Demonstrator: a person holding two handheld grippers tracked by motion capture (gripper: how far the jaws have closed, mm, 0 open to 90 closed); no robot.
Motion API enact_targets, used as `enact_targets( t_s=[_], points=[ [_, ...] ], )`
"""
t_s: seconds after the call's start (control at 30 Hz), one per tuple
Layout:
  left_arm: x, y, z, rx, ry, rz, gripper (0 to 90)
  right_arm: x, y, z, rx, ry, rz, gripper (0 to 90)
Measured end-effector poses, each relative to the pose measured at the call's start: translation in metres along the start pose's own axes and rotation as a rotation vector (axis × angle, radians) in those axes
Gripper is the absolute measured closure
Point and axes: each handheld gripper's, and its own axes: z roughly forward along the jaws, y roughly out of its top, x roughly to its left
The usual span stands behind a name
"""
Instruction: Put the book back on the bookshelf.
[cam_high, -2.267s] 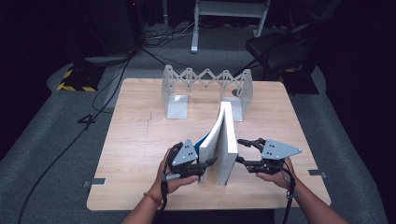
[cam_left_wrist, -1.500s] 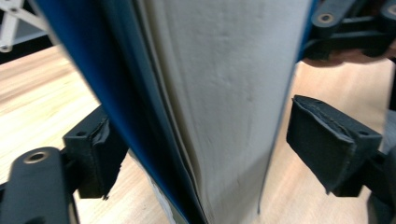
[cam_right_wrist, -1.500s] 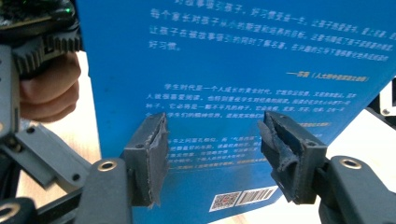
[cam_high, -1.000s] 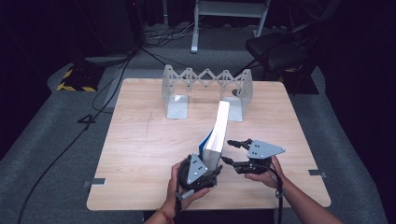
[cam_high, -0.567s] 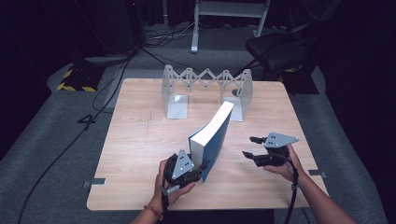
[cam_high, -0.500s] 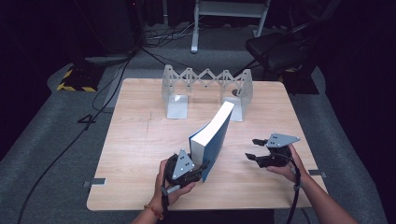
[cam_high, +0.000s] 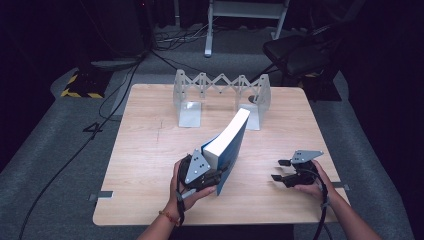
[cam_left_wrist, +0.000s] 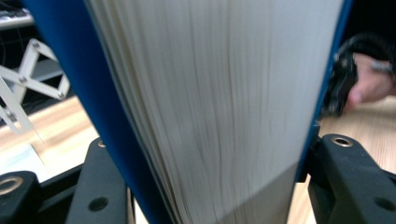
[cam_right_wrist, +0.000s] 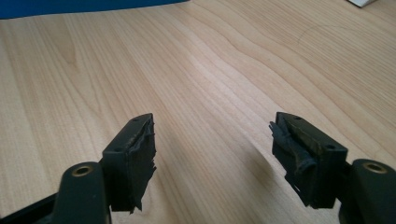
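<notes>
High view: left tongs pinch the tilted book alone; right tongs spread, jaws just opening, nothing between. We'd guess it tips rightward onto the desk.

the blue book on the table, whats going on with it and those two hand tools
A person is working at a wooden table with a tool in each hand. The left tool is clamped across the thick blue book, holding it tilted on its lower edge, leaning toward the accordion-style metal rack at the far side. The right tool hangs apart to the book's right, low over bare wood, jaws open and empty, having just been opening.
</notes>
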Motion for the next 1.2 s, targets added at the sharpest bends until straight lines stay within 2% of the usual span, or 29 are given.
enact_targets(
  t_s=[0.1, 0.2, 0.33, 0.4, 0.43, 0.5, 0.57, 0.6, 0.63, 0.7, 0.73, 1.0, 1.1, 1.2],
  points=[
    [0.003, 0.008, -0.002, -0.020, -0.009, -0.003, 44.1, -0.001, -0.001, 0.001, -0.003, -0.002, 0.010, 31.1],
    [0.005, 0.011, -0.001, -0.003, -0.028, 0.000, 46.8, -0.002, -0.002, 0.003, -0.002, -0.006, 0.013, 31.1],
    [0.010, 0.010, 0.001, -0.008, -0.063, -0.038, 54.8, -0.002, -0.002, 0.005, 0.001, -0.007, 0.012, 31.1],
    [0.015, 0.009, 0.003, -0.021, -0.111, -0.078, 58.2, -0.002, -0.002, 0.004, -0.002, -0.008, 0.011, 31.3],
    [0.016, 0.009, 0.004, -0.025, -0.132, -0.084, 59.4, -0.002, -0.002, 0.004, -0.004, -0.009, 0.010, 31.3],
    [0.016, 0.010, 0.006, -0.025, -0.161, -0.060, 60.3, -0.003, -0.001, 0.004, -0.011, -0.007, 0.016, 31.4],
    [0.015, 0.011, 0.008, -0.028, -0.171, -0.057, 60.4, -0.003, -0.001, 0.004, -0.013, -0.011, 0.013, 31.5],
    [0.011, 0.012, 0.011, -0.026, -0.202, -0.047, 60.4, -0.003, -0.001, 0.003, -0.012, -0.008, 0.007, 31.5],
    [0.008, 0.014, 0.013, -0.025, -0.215, -0.032, 60.4, -0.002, -0.001, 0.003, -0.016, -0.009, 0.007, 31.5],
    [0.007, 0.014, 0.015, -0.030, -0.228, -0.031, 60.1, -0.002, 0.000, 0.001, -0.027, -0.011, 0.005, 31.5],
    [0.006, 0.015, 0.018, -0.040, -0.255, -0.043, 60.1, -0.002, 0.000, 0.001, -0.027, -0.011, 0.005, 31.5],
    [-0.011, 0.022, 0.031, -0.040, -0.425, -0.004, 60.2, -0.001, 0.003, -0.013, -0.102, 0.010, -0.011, 31.6],
    [-0.013, 0.024, 0.031, -0.026, -0.451, 0.029, 60.0, 0.004, 0.010, -0.022, -0.157, 0.033, -0.040, 31.5],
    [-0.010, 0.023, 0.027, -0.012, -0.440, 0.045, 59.5, 0.010, 0.016, -0.028, -0.195, 0.053, -0.073, 31.6]
  ],
)
